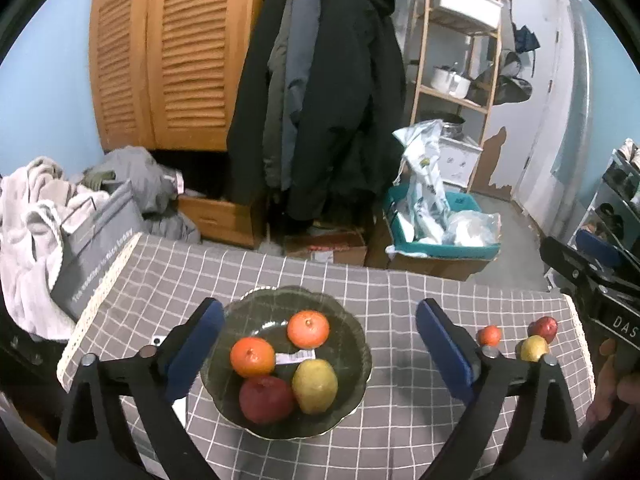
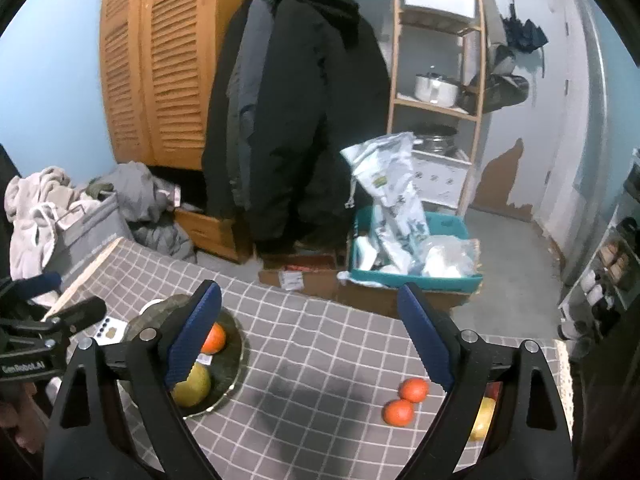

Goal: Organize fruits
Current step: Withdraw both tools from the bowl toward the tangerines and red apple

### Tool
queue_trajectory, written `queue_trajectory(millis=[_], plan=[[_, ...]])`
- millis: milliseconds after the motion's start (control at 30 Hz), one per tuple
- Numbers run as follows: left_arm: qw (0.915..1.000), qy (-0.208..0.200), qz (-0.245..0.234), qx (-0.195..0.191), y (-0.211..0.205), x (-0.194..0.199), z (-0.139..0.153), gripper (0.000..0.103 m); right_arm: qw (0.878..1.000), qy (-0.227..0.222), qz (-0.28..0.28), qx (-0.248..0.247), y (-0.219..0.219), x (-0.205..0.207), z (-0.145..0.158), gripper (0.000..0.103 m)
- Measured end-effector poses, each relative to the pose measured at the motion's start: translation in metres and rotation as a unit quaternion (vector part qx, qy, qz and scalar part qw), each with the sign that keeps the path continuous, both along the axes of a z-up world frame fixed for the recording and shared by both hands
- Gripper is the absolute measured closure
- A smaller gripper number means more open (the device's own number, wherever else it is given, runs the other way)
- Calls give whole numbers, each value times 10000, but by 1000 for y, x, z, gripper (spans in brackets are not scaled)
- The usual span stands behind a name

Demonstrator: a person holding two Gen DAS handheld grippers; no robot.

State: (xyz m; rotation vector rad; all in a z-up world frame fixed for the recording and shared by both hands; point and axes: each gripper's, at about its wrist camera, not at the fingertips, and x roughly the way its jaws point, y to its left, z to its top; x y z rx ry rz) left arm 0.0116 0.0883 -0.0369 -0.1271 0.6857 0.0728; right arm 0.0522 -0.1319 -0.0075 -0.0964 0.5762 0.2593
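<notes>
We are holding both grippers spread over the table [image 1: 360, 292], with nothing between their pads.

The checked cloth [image 1: 400, 420] is covering the table, and the dark bowl [image 1: 352, 328] is sitting on it at the left, well apart from the loose fruit at the right. We are seeing four fruits lying in the bowl: two oranges [image 1: 308, 329], a red apple [image 1: 266, 399] and a yellow pear [image 1: 315, 385], all touching or nearly so. The left gripper [image 1: 320, 352] is hanging above the bowl, jaws wide. The right gripper [image 2: 310, 336] is standing just as wide above bare cloth. Two small oranges [image 2: 413, 390] are lying beside each other by its right finger, and another yellow fruit [image 2: 482, 416] is showing partly behind that finger.
</notes>
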Motion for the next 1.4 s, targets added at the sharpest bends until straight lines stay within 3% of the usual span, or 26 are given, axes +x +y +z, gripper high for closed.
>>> queue_trajectory(millis=[633, 1400], plan=[[9983, -119, -566, 87, -55, 7, 13, 1, 9957, -153, -909, 80, -94, -24, 13, 13], [9901, 17, -1386, 211, -145, 25, 9, 1, 9849, -38, -1729, 27, -183, -43, 1, 13]])
